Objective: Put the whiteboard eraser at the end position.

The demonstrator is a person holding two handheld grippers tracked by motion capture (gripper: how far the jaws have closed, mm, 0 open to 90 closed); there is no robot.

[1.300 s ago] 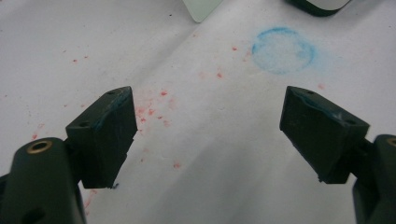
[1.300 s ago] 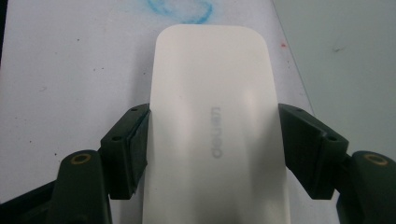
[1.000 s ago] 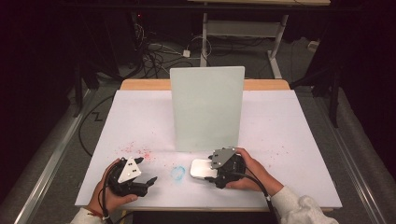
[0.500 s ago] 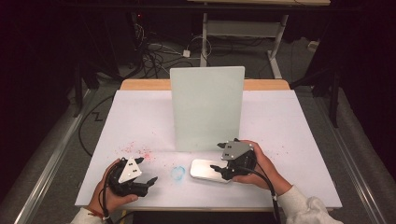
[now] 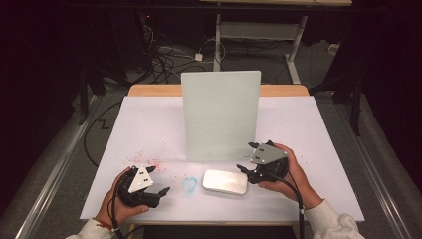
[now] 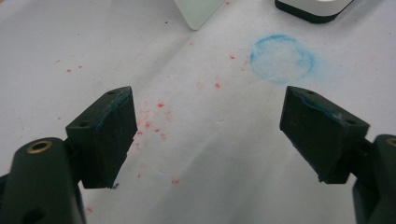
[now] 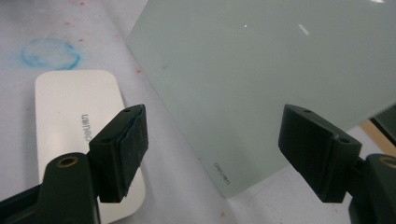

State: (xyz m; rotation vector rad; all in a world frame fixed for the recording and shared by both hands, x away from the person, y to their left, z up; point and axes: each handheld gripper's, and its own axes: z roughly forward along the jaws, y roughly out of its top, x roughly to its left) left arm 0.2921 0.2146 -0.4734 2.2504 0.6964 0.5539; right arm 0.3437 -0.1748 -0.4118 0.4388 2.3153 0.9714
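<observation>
Right gripper (image 5: 247,157) jaws spread wide, empty, hand low on the table (image 5: 149,119), pointing at 9 o'clock. White case (image 5: 225,181) lies flat just beside it at 8 o'clock; upright board (image 5: 221,115) at 11. Left gripper (image 5: 157,180) also gaping, empty, well apart at 9 o'clock, blue ring mark (image 5: 189,184) between it and the case.

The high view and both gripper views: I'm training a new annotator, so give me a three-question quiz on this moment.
1. True or false: the right hand-held gripper is shut on the white case.
2. What lies between the left hand-held gripper and the white case? A) blue ring mark B) a cup C) a pen
3. Fill in: the upright pale panel stands ___ the white case, farther from the person.

Key: 1 false, its jaws stand open beside the case; 2 A; 3 behind.
</observation>
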